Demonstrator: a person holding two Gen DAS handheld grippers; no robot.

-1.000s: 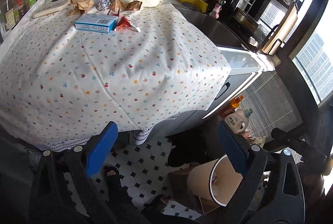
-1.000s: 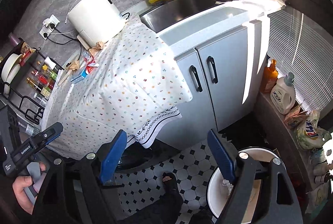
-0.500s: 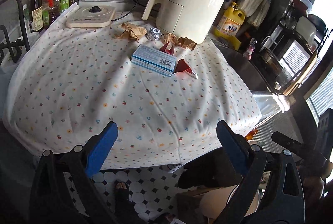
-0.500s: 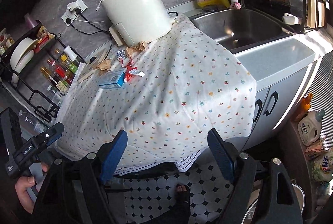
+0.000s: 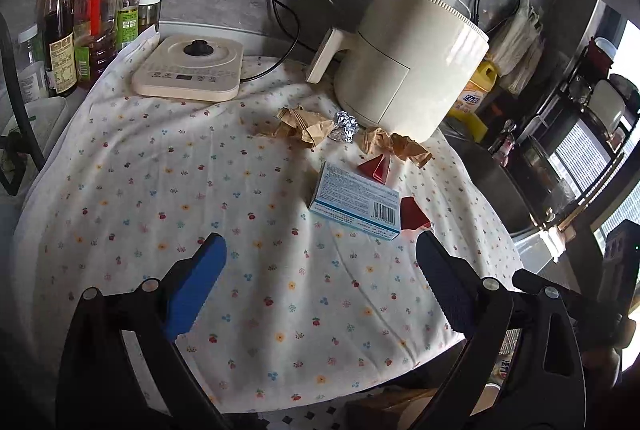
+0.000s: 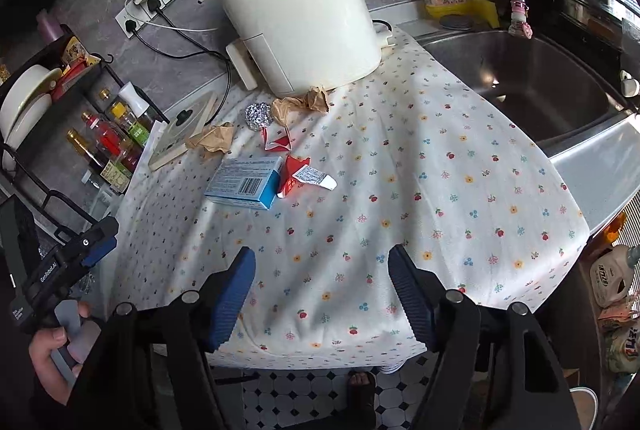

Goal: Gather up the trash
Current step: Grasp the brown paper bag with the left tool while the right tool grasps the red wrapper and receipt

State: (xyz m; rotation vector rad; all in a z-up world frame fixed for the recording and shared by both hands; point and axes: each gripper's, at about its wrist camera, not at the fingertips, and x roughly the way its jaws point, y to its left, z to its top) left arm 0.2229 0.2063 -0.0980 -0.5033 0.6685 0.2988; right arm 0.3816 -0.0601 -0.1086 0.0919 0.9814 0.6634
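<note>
Beyond both tools, blue box among trash, fingers wide apart, empty.

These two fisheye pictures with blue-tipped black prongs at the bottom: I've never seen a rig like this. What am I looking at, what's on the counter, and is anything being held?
There is no robot here. A person holds a hand-operated two-finger gripper in each hand, and each carries a camera looking along its fingers. One picture is from the left gripper, the other from the right gripper; the right view also shows the person's left hand on its handle.

On the flowered tablecloth lies the trash: a blue carton, red wrappers, a foil ball and crumpled brown paper. Behind stand a cream air fryer and a flat cooktop, with sauce bottles beside it.

Both grippers are open and hold nothing.
</note>
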